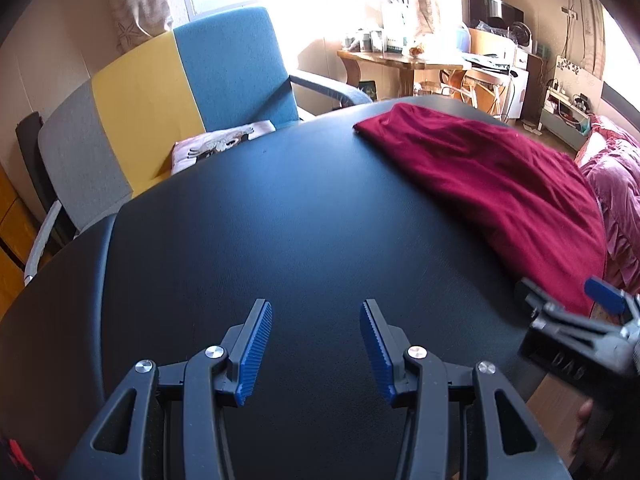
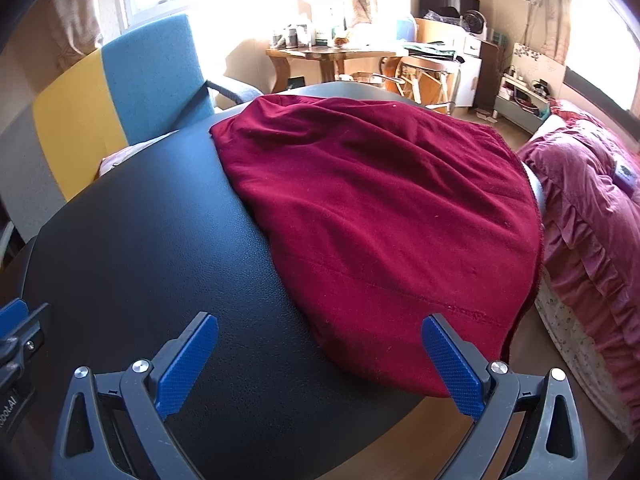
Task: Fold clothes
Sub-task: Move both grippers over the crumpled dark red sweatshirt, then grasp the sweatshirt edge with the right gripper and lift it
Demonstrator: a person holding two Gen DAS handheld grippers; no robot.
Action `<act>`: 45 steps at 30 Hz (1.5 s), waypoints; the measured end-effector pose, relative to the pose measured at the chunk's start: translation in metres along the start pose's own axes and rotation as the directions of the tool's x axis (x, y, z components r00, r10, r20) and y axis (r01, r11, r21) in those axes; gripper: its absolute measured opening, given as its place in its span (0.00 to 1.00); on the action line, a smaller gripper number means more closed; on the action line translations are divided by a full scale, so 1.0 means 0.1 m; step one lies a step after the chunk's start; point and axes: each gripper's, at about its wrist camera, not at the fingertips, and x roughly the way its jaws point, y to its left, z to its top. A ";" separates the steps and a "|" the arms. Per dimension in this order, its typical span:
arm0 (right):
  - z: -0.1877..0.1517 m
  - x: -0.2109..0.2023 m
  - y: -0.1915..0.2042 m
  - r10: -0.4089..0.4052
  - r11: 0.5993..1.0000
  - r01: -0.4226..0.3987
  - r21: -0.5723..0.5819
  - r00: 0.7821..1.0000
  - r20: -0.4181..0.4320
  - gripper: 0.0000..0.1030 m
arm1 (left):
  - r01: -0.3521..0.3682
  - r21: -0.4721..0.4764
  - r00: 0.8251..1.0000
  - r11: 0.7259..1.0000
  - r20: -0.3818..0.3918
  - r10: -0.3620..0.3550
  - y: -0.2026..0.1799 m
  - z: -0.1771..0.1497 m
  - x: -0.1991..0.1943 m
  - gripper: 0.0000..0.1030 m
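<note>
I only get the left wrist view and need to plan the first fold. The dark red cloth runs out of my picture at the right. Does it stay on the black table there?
Observer: No. The right wrist view shows the dark red cloth draping over the right edge of the black table.
Operator: Is the right gripper gripping it?
Observer: No. The right gripper is open, its blue pads wide apart and the cloth's near corner lies between them, unpinched.
Operator: What lies beyond that edge?
Observer: A pink ruffled quilt on a bed, close beside the table.
</note>
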 end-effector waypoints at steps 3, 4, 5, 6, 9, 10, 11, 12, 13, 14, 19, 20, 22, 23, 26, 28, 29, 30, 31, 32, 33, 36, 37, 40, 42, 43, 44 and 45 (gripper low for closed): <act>0.14 0.08 -0.06 0.027 0.998 -0.025 -0.055 0.999 0.026 1.00 | -0.007 -0.006 0.999 1.000 -0.043 0.007 0.16 -0.18 0.15 0.46; 0.20 0.11 -0.08 0.034 0.997 -0.031 -0.073 0.999 0.038 1.00 | -0.019 -0.013 0.998 1.000 -0.057 0.019 0.23 -0.24 0.20 0.46; 0.29 0.16 -0.13 0.017 0.997 -0.013 -0.077 0.999 0.051 1.00 | -0.028 -0.024 0.997 0.999 -0.070 0.026 0.30 -0.30 0.25 0.46; 0.39 0.21 -0.18 -0.001 0.997 0.006 -0.079 0.998 0.063 1.00 | -0.037 -0.038 0.996 0.999 -0.085 0.033 0.39 -0.36 0.30 0.46; 0.64 0.52 -0.37 -0.053 0.996 0.055 -0.063 0.998 0.035 1.00 | -0.040 -0.095 0.993 0.995 -0.116 0.029 0.65 -0.52 0.38 0.46; 0.69 0.64 -0.44 -0.071 0.996 0.072 -0.047 0.997 0.008 1.00 | -0.035 -0.115 0.993 0.993 -0.117 0.021 0.73 -0.56 0.39 0.48; 0.75 0.77 -0.51 -0.089 0.996 0.088 -0.032 0.996 -0.019 1.00 | -0.028 -0.135 0.993 0.990 -0.118 0.012 0.81 -0.60 0.40 0.48; 0.76 0.91 -0.57 -0.061 0.998 0.062 0.011 0.996 -0.065 1.00 | -0.019 -0.152 0.993 0.988 -0.118 0.001 0.88 -0.63 0.40 0.50; 0.75 0.99 -0.60 -0.023 0.998 0.028 0.049 0.994 -0.104 1.00 | -0.011 -0.170 0.993 0.985 -0.117 -0.010 0.95 -0.65 0.40 0.53; 0.72 0.98 -0.57 -0.017 0.998 0.022 0.060 0.996 -0.087 1.00 | 0.000 -0.183 0.993 0.983 -0.114 -0.021 1.01 -0.68 0.39 0.56; 0.53 0.85 -0.16 0.078 0.997 -0.077 0.020 0.996 -0.043 1.00 | 0.048 -0.185 0.993 0.982 -0.100 -0.068 1.14 -0.82 0.34 0.59; 0.48 0.83 -0.05 0.098 0.995 -0.099 -0.004 0.994 -0.040 1.00 | 0.057 -0.189 0.991 0.980 -0.106 -0.078 1.17 -0.84 0.33 0.59; 0.38 0.77 0.20 0.145 0.987 -0.147 -0.059 0.989 -0.040 1.00 | 0.096 -0.225 0.985 0.970 -0.117 -0.125 1.26 -0.88 0.29 0.59; 0.34 0.75 0.34 0.168 0.981 -0.172 -0.091 0.985 -0.045 1.00 | 0.125 -0.256 0.980 0.959 -0.119 -0.160 1.33 -0.90 0.27 0.59; 0.20 0.65 0.78 0.251 0.947 -0.260 -0.191 0.965 -0.070 1.00 | 0.199 -0.384 0.960 0.902 -0.107 -0.257 1.64 -0.98 0.21 0.59; 0.09 0.58 1.08 0.320 0.907 -0.333 -0.258 0.943 -0.092 1.00 | 0.138 -0.429 0.972 0.893 -0.115 -0.206 1.80 -1.06 0.14 0.59; 0.03 0.55 1.20 0.352 0.887 -0.367 -0.282 0.930 -0.103 1.00 | 0.068 -0.430 0.981 0.900 -0.135 -0.138 1.88 -1.11 0.10 0.59; -0.04 0.52 1.34 0.383 0.863 -0.399 -0.311 0.917 -0.115 1.00 | 0.013 -0.433 0.985 0.901 -0.150 -0.086 1.95 -1.18 0.07 0.58; -0.11 0.48 1.47 0.409 0.837 -0.428 -0.342 0.903 -0.130 1.00 | -0.013 -0.445 0.986 0.895 -0.156 -0.063 2.03 -1.24 0.04 0.58; -0.18 0.44 1.59 0.440 0.808 -0.463 -0.364 0.886 -0.150 1.00 | -0.030 -0.469 0.986 0.883 -0.157 -0.050 2.13 -1.33 0.00 0.58; -0.26 0.39 1.71 0.469 0.778 -0.497 -0.384 0.866 -0.170 1.00 | -0.045 -0.493 0.987 0.869 -0.158 -0.038 2.23 -1.41 -0.04 0.58; -0.43 0.26 2.01 0.568 0.680 -0.615 -0.398 0.786 -0.244 1.00 | -0.103 -0.535 0.986 0.839 -0.165 0.016 2.43 -1.62 -0.16 0.58; -0.50 0.23 2.07 0.591 0.659 -0.643 -0.389 0.763 -0.261 1.00 | -0.113 -0.541 0.986 0.833 -0.166 0.026 2.46 -1.67 -0.19 0.58; -0.52 0.16 2.18 0.665 0.593 -0.744 -0.309 0.668 -0.332 1.00 | -0.147 -0.554 0.982 0.819 -0.180 0.054 2.55 -1.78 -0.23 0.58; -0.58 0.06 2.17 0.711 0.565 -0.793 -0.230 0.609 -0.351 1.00 | -0.161 -0.560 0.980 0.813 -0.187 0.065 2.57 -1.86 -0.24 0.58; -0.55 0.04 2.13 0.733 0.559 -0.805 -0.199 0.591 -0.337 1.00 | -0.164 -0.560 0.980 0.812 -0.185 0.070 2.57 -1.88 -0.24 0.58; -0.46 0.06 2.01 0.744 0.575 -0.800 -0.172 0.599 -0.296 1.00 | -0.166 -0.559 0.980 0.813 -0.184 0.074 2.56 -1.87 -0.24 0.58; -0.37 0.07 1.89 0.753 0.591 -0.793 -0.145 0.608 -0.253 1.00 | -0.168 -0.555 0.980 0.815 -0.185 0.076 2.51 -1.83 -0.24 0.58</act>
